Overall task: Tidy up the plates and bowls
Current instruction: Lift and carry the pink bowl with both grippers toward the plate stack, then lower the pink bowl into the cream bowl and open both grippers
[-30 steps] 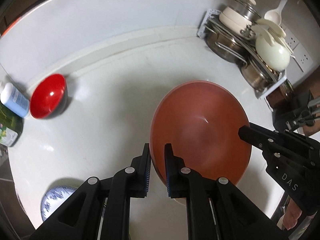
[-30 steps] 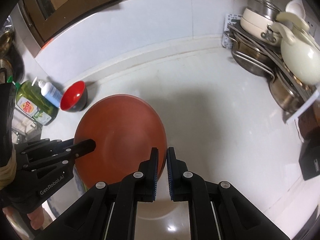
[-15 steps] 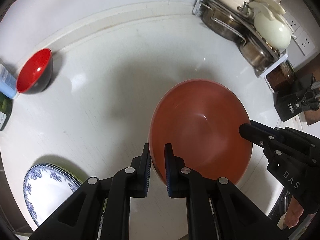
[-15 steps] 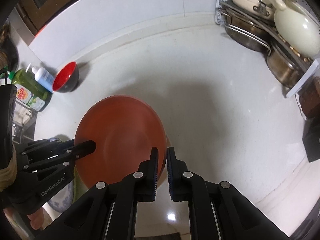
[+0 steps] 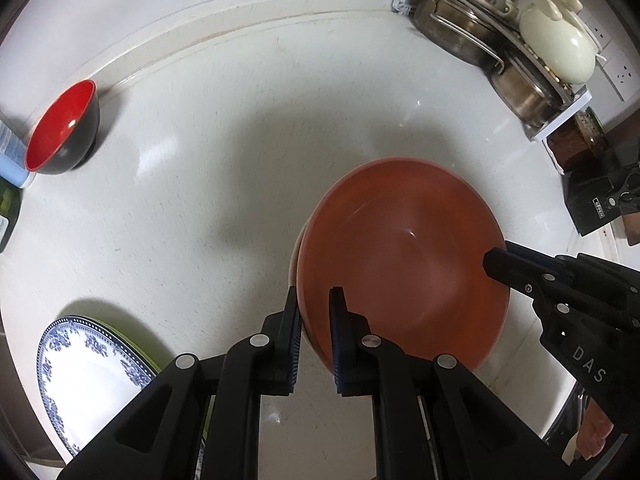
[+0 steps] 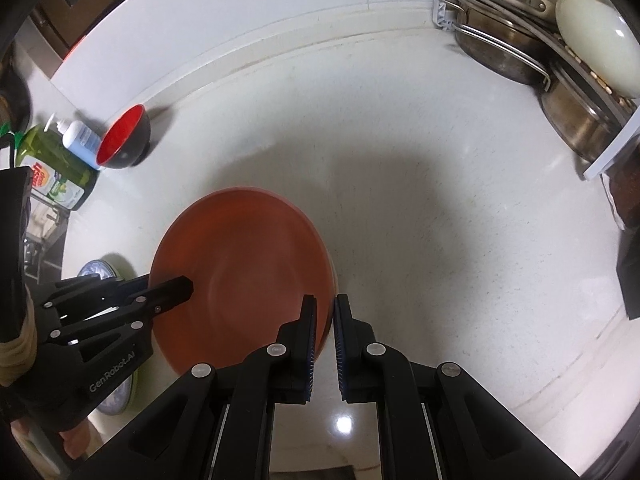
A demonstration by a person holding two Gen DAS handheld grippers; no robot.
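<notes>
A large terracotta-orange plate (image 5: 400,264) is held over the white counter by both grippers, each clamped on an opposite rim. My left gripper (image 5: 314,312) is shut on its left rim; a paler edge under the rim there may be a second plate. My right gripper (image 6: 324,320) is shut on the plate's (image 6: 240,272) right rim. A red bowl with a black outside (image 5: 60,128) sits at the back left near the wall. A blue-and-white patterned plate (image 5: 84,376) lies at the front left on something green.
A rack of steel pots with a cream lidded pot (image 5: 556,48) fills the back right corner. A green dish soap bottle (image 6: 52,168) and a white-blue bottle (image 6: 80,140) stand at the left edge. A black knife block (image 5: 600,196) stands at the right.
Both grippers moved with the orange plate; the views now look more steeply down on the counter. The blue-and-white plate has come further into view and the red bowl has shifted towards the frame edge.
</notes>
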